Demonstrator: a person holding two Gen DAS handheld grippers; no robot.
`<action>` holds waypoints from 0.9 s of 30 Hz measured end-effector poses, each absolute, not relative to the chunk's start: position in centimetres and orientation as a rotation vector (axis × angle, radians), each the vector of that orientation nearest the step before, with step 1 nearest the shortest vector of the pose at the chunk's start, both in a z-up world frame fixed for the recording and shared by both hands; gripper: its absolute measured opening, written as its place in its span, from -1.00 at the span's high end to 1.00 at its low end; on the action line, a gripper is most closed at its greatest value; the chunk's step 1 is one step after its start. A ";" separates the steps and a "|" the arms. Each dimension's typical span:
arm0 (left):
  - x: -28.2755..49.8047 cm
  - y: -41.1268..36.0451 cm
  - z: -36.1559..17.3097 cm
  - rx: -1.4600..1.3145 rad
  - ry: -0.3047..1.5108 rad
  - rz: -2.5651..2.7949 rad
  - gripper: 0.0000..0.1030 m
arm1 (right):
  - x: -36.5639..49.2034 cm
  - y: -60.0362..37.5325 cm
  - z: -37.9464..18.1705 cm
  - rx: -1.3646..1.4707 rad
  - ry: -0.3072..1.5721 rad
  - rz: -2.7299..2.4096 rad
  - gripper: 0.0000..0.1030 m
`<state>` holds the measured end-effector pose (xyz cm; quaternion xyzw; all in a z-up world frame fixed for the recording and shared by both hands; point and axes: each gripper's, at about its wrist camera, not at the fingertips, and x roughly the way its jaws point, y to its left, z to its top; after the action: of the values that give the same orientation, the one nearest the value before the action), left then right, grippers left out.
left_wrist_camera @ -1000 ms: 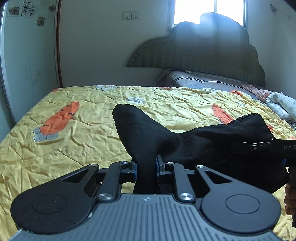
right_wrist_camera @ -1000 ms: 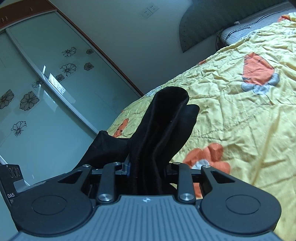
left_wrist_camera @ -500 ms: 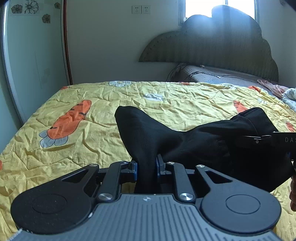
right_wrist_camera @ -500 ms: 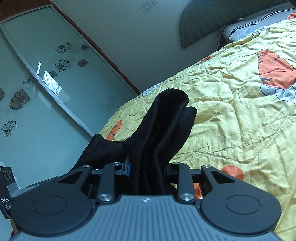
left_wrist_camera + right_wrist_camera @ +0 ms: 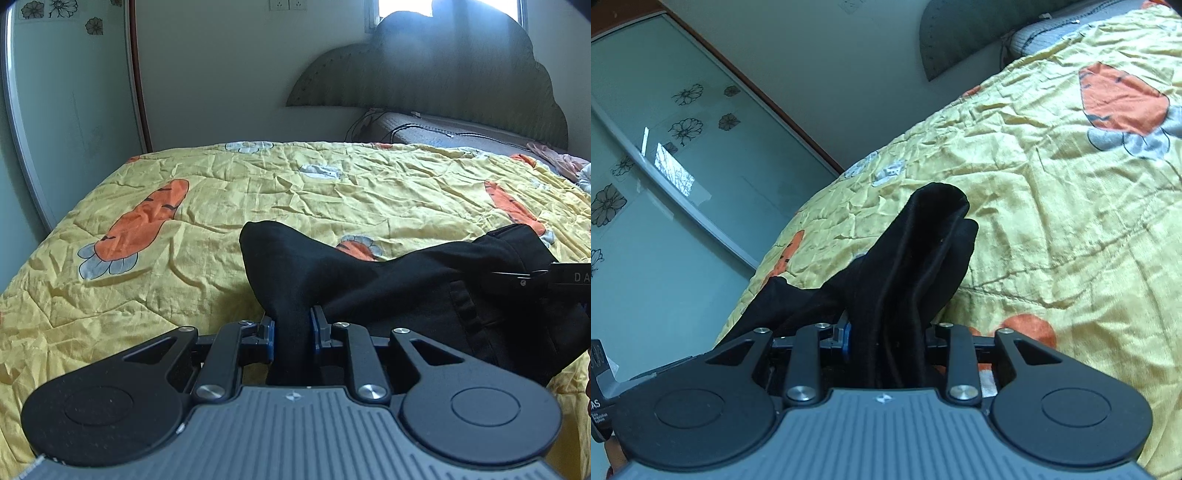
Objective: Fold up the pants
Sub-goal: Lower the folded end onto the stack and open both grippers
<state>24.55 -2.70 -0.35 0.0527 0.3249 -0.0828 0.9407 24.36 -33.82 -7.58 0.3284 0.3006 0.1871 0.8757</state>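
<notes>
Left-wrist view shows my left gripper clenched on a bunched fold of the black pants, the blue pads pressing the cloth from both sides. From there the pants stretch to the right, held just above the yellow carrot-print quilt, to my right gripper at the picture's edge. Through the right-wrist camera, a thick, ridged bundle of the same pants stands between my right gripper's jaws, which have just been opening; cloth still fills the gap, touching the blue pad on the left. Beyond the bed stand a dark scalloped headboard and a glass wardrobe door with flower decals.
</notes>
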 end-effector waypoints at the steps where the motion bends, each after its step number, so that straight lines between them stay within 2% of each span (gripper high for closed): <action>1: 24.6 -2.6 -0.5 0.105 0.670 -0.165 0.61 | 24.4 -33.9 -7.6 0.678 0.633 0.375 0.20; 3: 24.7 -2.4 -0.8 0.104 0.684 -0.161 0.61 | 24.3 -34.0 -7.8 0.661 0.642 0.346 0.02; 12: 24.4 -0.7 -2.1 0.099 0.708 -0.100 0.38 | 21.7 -35.6 -6.4 0.567 0.619 0.242 -0.04; 17: 23.7 0.3 -2.0 0.049 0.696 -0.073 0.24 | 18.3 -33.7 -3.6 0.316 0.487 0.185 -0.07; 19: 23.9 0.1 -2.3 0.063 0.697 -0.054 0.08 | 17.2 -32.0 -2.9 0.221 0.448 0.256 -0.07; 20: 24.1 -0.2 -2.5 0.076 0.702 -0.042 0.07 | 16.9 -31.1 -2.8 0.170 0.442 0.279 -0.07; 23: 23.9 -0.7 -2.3 0.090 0.690 -0.019 0.07 | 17.7 -28.6 -3.6 0.038 0.543 0.289 -0.03; 25: 23.6 -1.0 -1.9 0.090 0.686 -0.010 -0.01 | 18.7 -27.7 -4.5 -0.035 0.575 0.222 -0.02; 27: 23.2 -1.1 -1.5 0.086 0.683 -0.006 -0.04 | 18.9 -28.1 -4.8 -0.014 0.578 0.186 -0.14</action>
<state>23.22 -1.07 -1.54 0.0421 0.3348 -0.0032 0.9413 18.94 -28.05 -4.77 -0.0067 0.2847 0.0916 0.9542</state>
